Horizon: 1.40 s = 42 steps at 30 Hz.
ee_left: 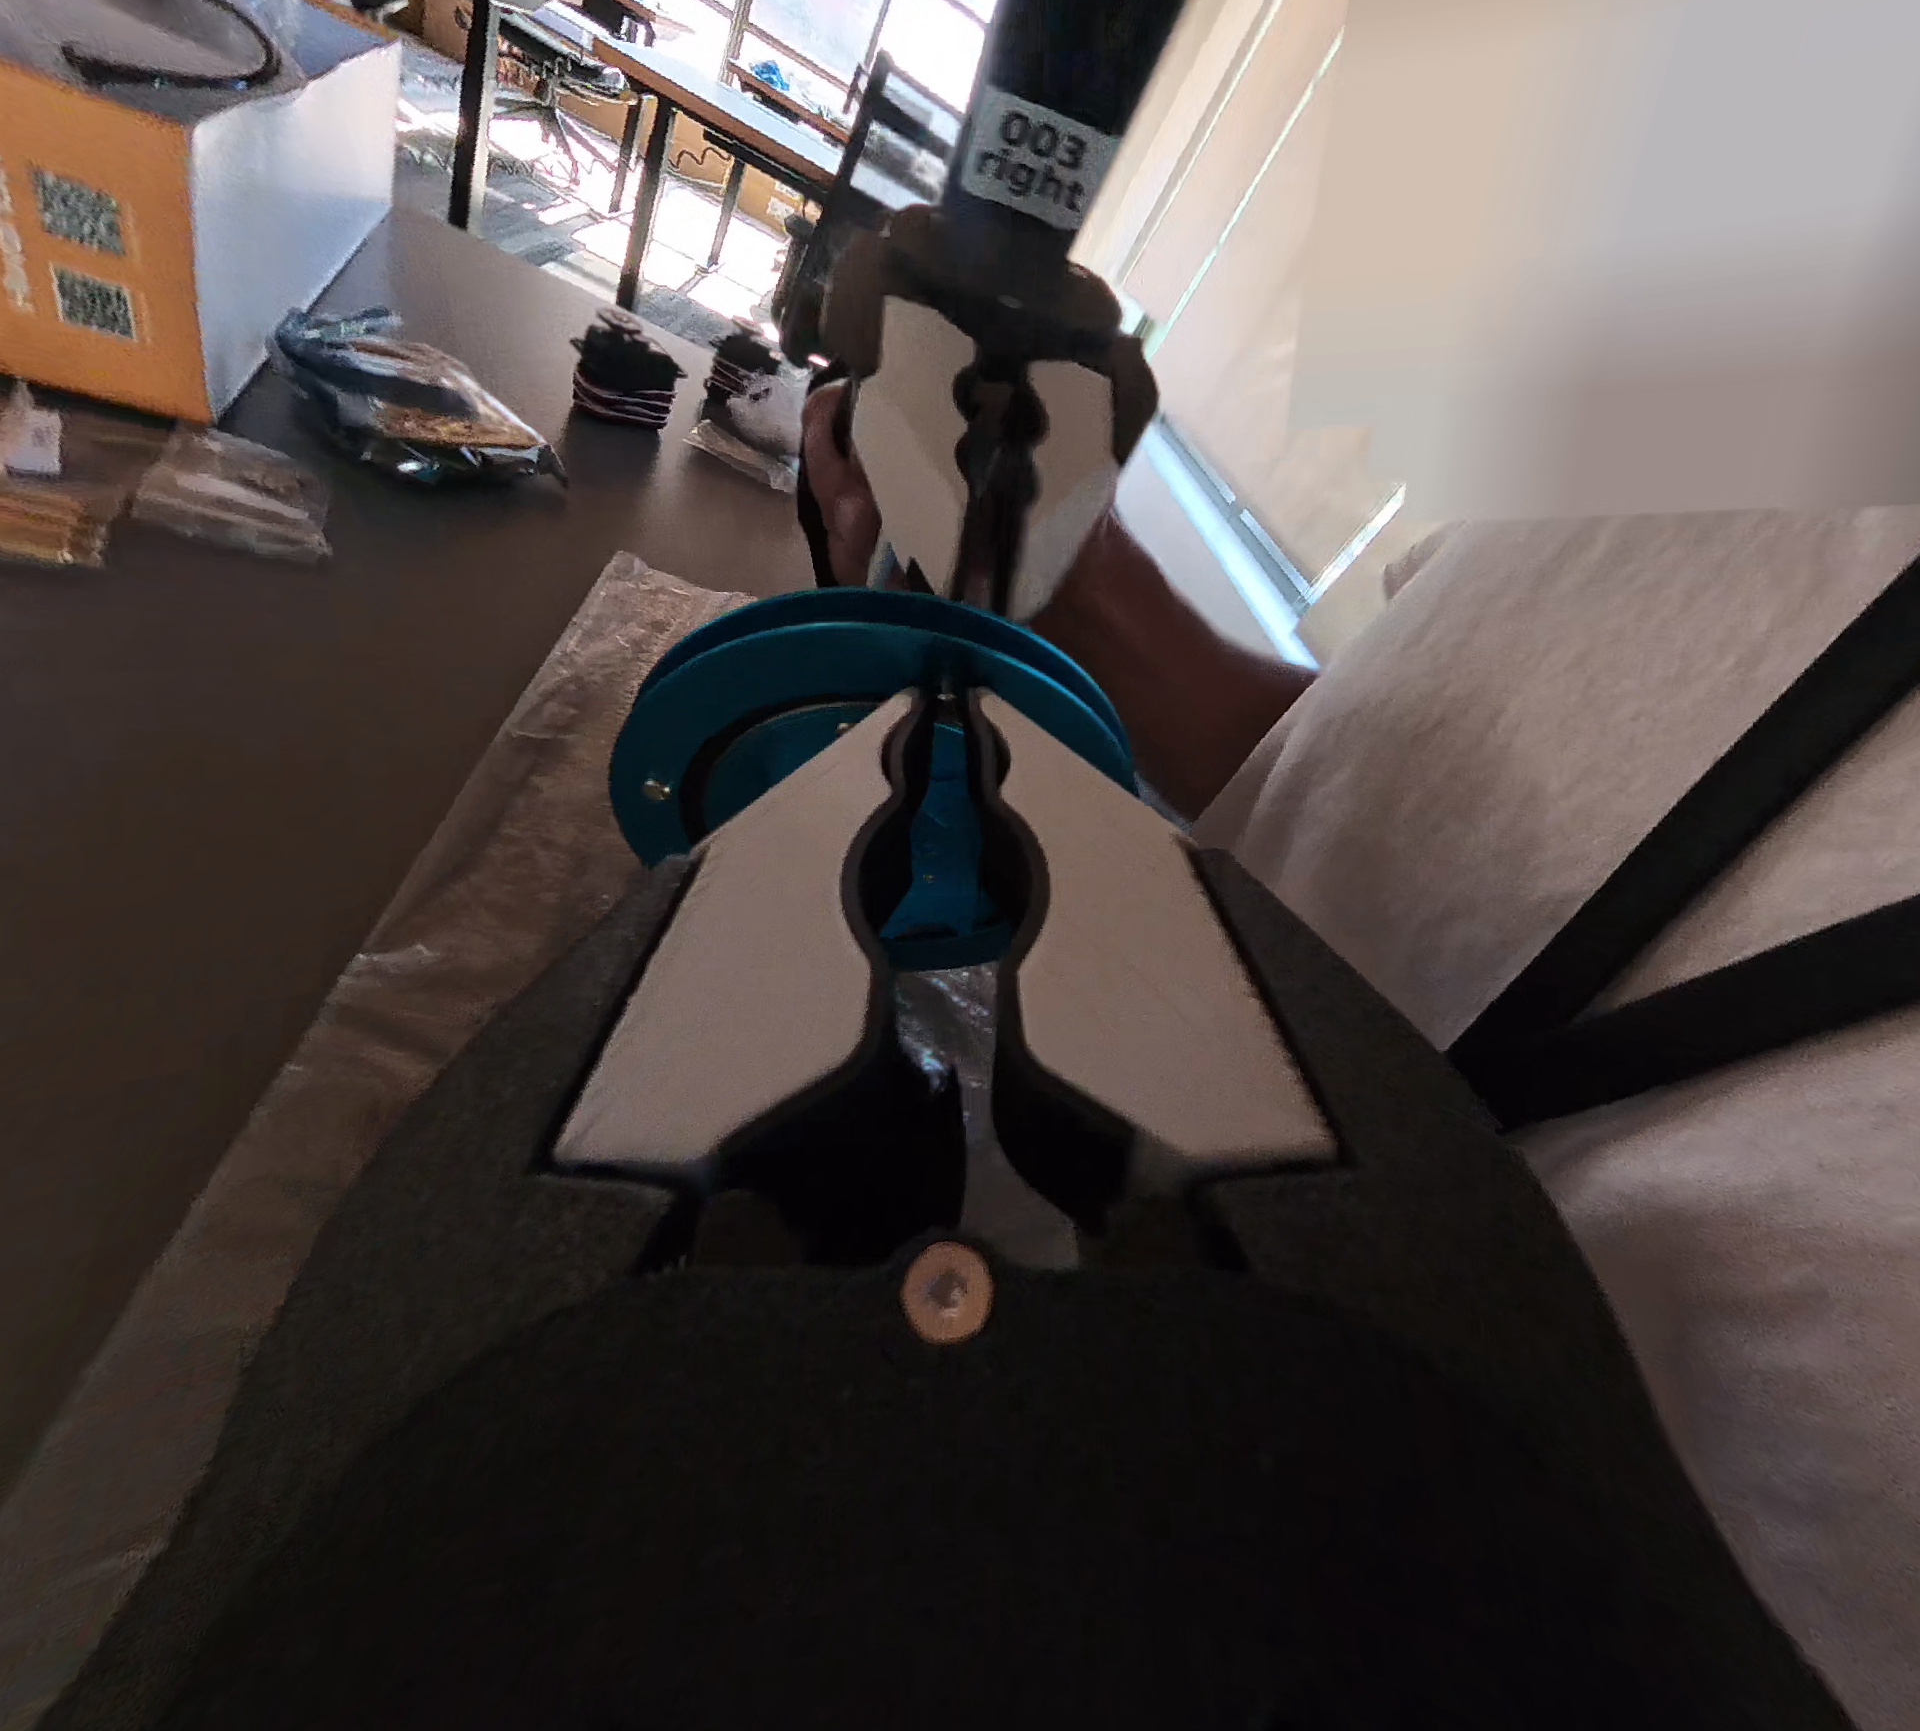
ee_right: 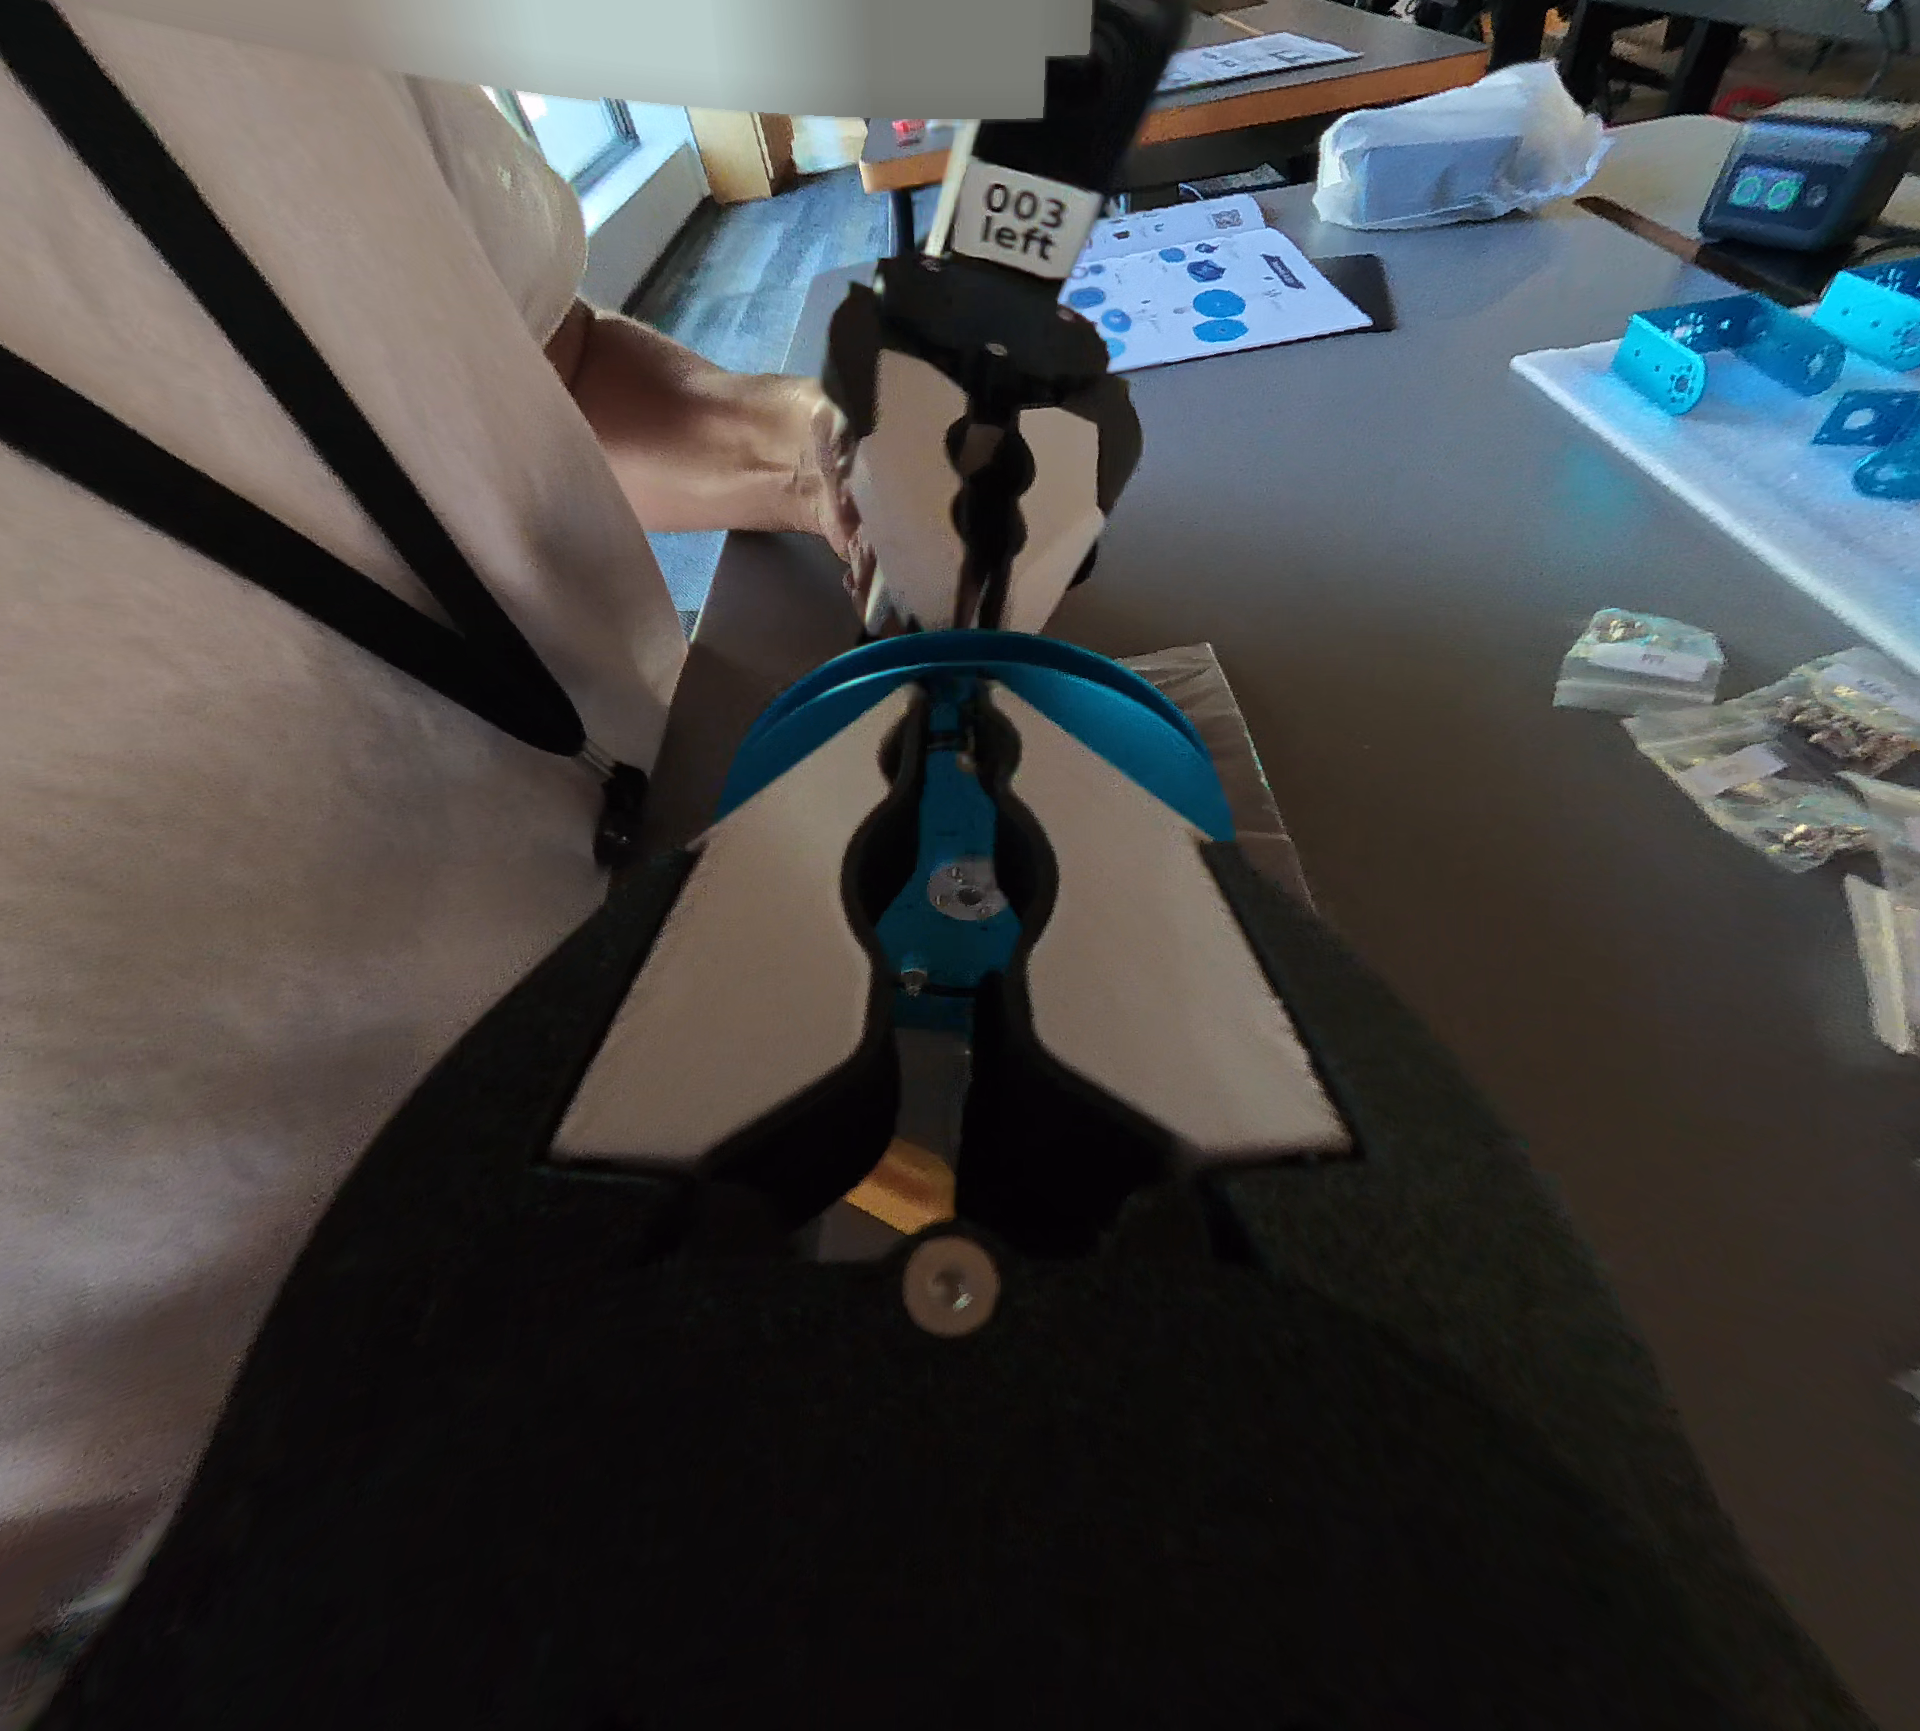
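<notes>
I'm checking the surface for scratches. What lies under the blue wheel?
A clear plastic bag lies flat on the dark table beneath the blue wheel. The gripper fingers cover the part directly below.

The blue anodised metal wheel assembly [ee_left: 883, 694], made of two round discs joined by small brass screws with a hub plate at the centre, is held off the grey bench [ee_left: 260, 746] above a clear plastic bag [ee_left: 499, 850]. The left hand-held gripper [ee_left: 940, 694] is closed on its near rim. The right hand-held gripper [ee_right: 951, 694] is closed on the opposite rim, the two facing each other.
</notes>
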Motion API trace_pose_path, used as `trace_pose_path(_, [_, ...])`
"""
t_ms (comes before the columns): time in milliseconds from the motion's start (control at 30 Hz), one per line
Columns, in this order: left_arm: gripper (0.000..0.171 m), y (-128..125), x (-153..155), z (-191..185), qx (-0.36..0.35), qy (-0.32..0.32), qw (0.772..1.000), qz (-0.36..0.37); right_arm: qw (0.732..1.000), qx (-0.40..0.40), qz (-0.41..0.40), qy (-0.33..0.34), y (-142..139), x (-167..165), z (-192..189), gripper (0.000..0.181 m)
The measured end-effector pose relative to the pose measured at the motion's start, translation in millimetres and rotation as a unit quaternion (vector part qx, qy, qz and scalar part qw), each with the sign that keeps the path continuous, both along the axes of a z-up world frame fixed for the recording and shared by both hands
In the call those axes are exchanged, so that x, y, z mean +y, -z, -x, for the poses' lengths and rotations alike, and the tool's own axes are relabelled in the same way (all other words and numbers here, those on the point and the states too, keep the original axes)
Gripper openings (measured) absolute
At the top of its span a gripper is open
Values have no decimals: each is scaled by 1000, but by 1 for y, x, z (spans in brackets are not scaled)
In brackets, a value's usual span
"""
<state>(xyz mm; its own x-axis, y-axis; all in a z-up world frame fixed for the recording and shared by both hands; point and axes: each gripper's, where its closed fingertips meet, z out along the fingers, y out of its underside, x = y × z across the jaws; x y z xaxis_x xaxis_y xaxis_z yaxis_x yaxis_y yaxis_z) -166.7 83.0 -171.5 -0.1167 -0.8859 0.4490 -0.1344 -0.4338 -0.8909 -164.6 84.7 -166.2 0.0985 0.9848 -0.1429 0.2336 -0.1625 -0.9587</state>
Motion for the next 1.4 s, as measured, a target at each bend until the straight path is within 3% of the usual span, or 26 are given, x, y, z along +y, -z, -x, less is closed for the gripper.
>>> trace_pose_path(67, [4,0,2,1,-5,6,999,41,998,-36,-43,12,3,1,-1,23])
trace_pose_path(167, [4,0,2,2,4,11,997,73,980,-119,-154,49,10,5,-6,29])
trace_pose_path(333, [4,-1,-1,1,26,21,992,124,929,-226,-284,72,8,4,-5,15])
trace_pose_path(433, [4,-1,-2,1,34,25,991,124,904,-287,-311,67,18,10,-8,10])
trace_pose_path(533, [4,-1,-3,0,50,23,994,90,900,-308,-303,55,18,8,-7,3])
trace_pose_path(633, [4,-1,-6,-2,77,3,996,-39,918,-334,-211,22,19,2,-9,3])
trace_pose_path(733, [4,-2,-11,-3,96,-14,975,-200,947,-321,-24,-15,21,-7,-11,3])
trace_pose_path(800, [3,0,-18,-4,99,-6,951,-294,935,-301,180,-56,26,-24,-11,3])
trace_pose_path(867, [3,0,-18,-6,106,-11,941,-322,912,-277,298,-57,24,-25,-12,3])
trace_pose_path(933, [4,0,-12,-6,109,-15,949,-294,924,-291,245,-48,24,-19,-13,4])
trace_pose_path(1033, [3,-1,-9,-5,102,-7,978,-179,942,-335,-8,-25,19,-9,-9,11])
trace_pose_path(1133, [4,-2,-1,-3,104,-8,992,-69,902,-391,-182,2,17,-4,-7,23])
trace_pose_path(1167, [4,-2,-1,-3,104,-4,994,-44,888,-402,-224,14,17,0,-7,17])
trace_pose_path(1300, [4,-2,-3,-1,98,8,995,-23,858,-432,-278,22,25,9,-10,5])
trace_pose_path(1333, [4,-1,-3,0,99,5,994,-40,861,-435,-263,18,25,9,-10,4])
trace_pose_path(1400, [4,0,-6,0,103,-2,985,-141,886,-430,-172,-8,26,3,-9,3])
